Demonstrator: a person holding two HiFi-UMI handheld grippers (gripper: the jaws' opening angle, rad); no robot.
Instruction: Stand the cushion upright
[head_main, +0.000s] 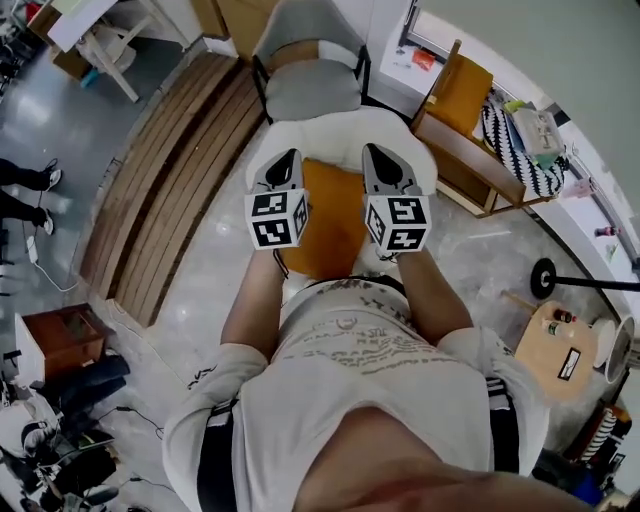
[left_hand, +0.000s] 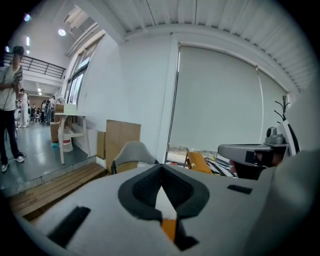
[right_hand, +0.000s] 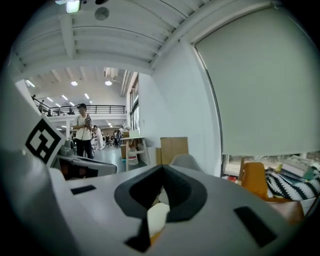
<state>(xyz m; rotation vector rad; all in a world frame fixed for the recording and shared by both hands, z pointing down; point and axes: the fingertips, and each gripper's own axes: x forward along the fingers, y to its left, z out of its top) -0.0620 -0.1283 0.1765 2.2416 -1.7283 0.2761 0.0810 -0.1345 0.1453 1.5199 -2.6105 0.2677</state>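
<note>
An orange cushion (head_main: 335, 225) lies flat on the seat of a white armchair (head_main: 400, 135), right in front of the person. Both grippers hover above it, side by side and pointing away over the seat. My left gripper (head_main: 288, 158) is over the cushion's left edge and my right gripper (head_main: 372, 152) over its right edge. Both sets of jaws are shut with nothing between them. In the left gripper view, a strip of the orange cushion (left_hand: 170, 227) shows below the closed left gripper (left_hand: 161, 170). In the right gripper view, the right gripper (right_hand: 161, 172) is closed above the white seat.
A grey chair (head_main: 310, 85) stands behind the armchair. A wooden chair with an orange seat (head_main: 462, 95) and a black-and-white patterned cushion (head_main: 510, 150) are at the right. A slatted wooden platform (head_main: 170, 170) runs along the left. A round side table (head_main: 558, 350) and a lamp base (head_main: 543, 277) stand at the right.
</note>
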